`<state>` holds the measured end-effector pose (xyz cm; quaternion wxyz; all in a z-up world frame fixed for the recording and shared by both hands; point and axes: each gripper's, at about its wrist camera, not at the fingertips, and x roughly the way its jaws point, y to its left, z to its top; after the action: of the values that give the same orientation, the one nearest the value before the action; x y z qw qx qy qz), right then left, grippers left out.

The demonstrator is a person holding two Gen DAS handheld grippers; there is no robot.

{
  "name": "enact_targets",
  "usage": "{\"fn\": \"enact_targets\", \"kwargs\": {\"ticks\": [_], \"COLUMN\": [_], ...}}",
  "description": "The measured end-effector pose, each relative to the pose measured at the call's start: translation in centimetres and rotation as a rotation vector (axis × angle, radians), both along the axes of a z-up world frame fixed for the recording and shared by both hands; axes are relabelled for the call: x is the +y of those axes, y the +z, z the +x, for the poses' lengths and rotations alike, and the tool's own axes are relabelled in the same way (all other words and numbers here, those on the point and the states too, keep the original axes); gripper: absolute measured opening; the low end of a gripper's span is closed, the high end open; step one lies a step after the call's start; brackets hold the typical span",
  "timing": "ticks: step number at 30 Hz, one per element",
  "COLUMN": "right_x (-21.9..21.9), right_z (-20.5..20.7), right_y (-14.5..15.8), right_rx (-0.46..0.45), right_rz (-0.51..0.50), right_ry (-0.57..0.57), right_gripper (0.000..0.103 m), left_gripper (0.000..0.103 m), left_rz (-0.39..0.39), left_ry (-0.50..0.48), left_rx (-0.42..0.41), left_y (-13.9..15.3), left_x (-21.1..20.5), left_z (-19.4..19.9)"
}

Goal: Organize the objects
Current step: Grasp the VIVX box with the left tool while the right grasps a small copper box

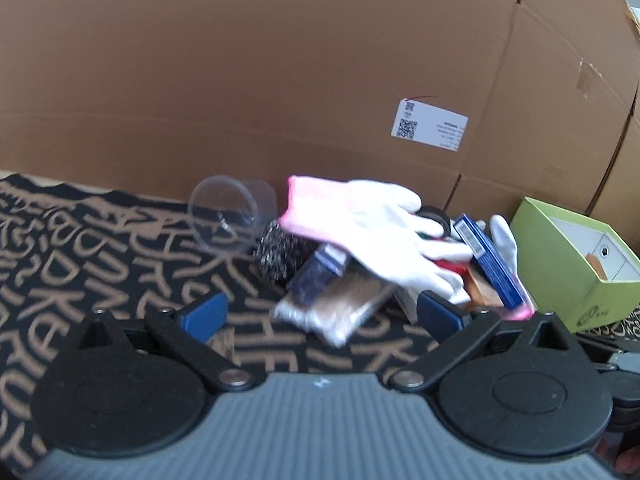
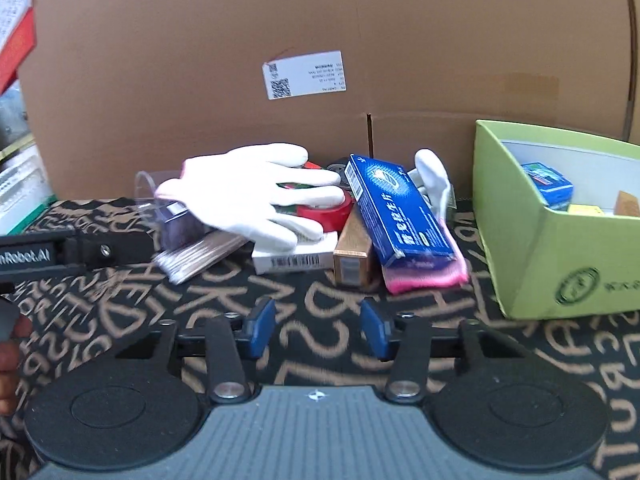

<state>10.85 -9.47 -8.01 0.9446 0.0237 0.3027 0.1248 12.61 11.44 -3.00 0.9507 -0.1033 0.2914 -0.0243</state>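
A pile of objects lies on the patterned black cloth (image 2: 320, 304) against a big cardboard box. On top is a white glove with a pink cuff (image 1: 372, 224) (image 2: 256, 192). Under and beside it lie a blue box (image 2: 396, 212) (image 1: 492, 264), a red tape roll (image 2: 328, 212), a white carton (image 2: 296, 258), a brown box (image 2: 352, 252), a clear packet (image 1: 336, 312) (image 2: 200, 256), a steel scourer (image 1: 280, 252) and a clear plastic cup (image 1: 224, 212). My left gripper (image 1: 320, 316) is open wide, just before the packet. My right gripper (image 2: 318, 328) is open and empty, short of the pile.
A green open box (image 2: 560, 248) (image 1: 560, 264) with several small items inside stands to the right of the pile. The cardboard wall (image 2: 320, 40) closes off the back. The left gripper's body (image 2: 72, 252) shows at the left of the right wrist view.
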Motion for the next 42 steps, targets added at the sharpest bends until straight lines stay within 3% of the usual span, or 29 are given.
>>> {"fn": "enact_targets", "kwargs": {"ticks": [5, 9, 10, 11, 16, 23, 31, 33, 35, 37, 42], "right_x": [0.3, 0.0, 0.1, 0.1, -0.7, -2.3, -4.1, -4.7, -5.1, -5.5, -5.8], "right_z": [2.8, 4.2, 4.3, 4.3, 2.3, -4.7, -12.8, -13.4, -13.5, -13.6, -13.7], "right_y": [-0.6, -1.1, -1.2, -1.3, -0.9, 0.5, 0.8, 0.7, 0.4, 0.3, 0.7], "right_rx": [0.014, 0.024, 0.019, 0.009, -0.007, -0.017, 0.017, 0.034, 0.034, 0.036, 0.000], "right_rz": [-0.025, -0.019, -0.026, -0.036, -0.017, 0.026, 0.102, 0.141, 0.143, 0.130, 0.141], "right_ry": [-0.062, -0.089, -0.091, -0.096, -0.082, -0.006, 0.062, 0.059, 0.033, -0.013, -0.029], "right_gripper": [0.044, 0.040, 0.034, 0.030, 0.029, 0.028, 0.028, 0.028, 0.028, 0.029, 0.030], "left_gripper": [0.057, 0.056, 0.039, 0.031, 0.021, 0.021, 0.021, 0.024, 0.039, 0.044, 0.052], "left_rz": [0.026, 0.054, 0.063, 0.071, 0.053, 0.010, -0.107, -0.079, -0.022, 0.011, 0.049], "left_ry": [-0.058, -0.051, -0.058, -0.067, -0.099, -0.165, -0.227, -0.202, -0.153, -0.110, -0.137], "left_rx": [0.032, 0.032, 0.038, 0.053, 0.056, 0.067, 0.147, 0.142, 0.122, 0.096, 0.049], "left_y": [-0.9, -1.6, -1.7, -1.9, -1.3, 0.1, -1.3, -1.2, -0.8, -0.3, 0.7], "left_x": [-0.1, -0.5, -0.6, -0.7, -1.1, -2.2, -2.6, -2.5, -2.4, -2.2, -3.1], "left_z": [3.1, 4.2, 4.5, 4.7, 3.1, -3.8, -11.3, -11.9, -11.7, -11.7, -11.7]}}
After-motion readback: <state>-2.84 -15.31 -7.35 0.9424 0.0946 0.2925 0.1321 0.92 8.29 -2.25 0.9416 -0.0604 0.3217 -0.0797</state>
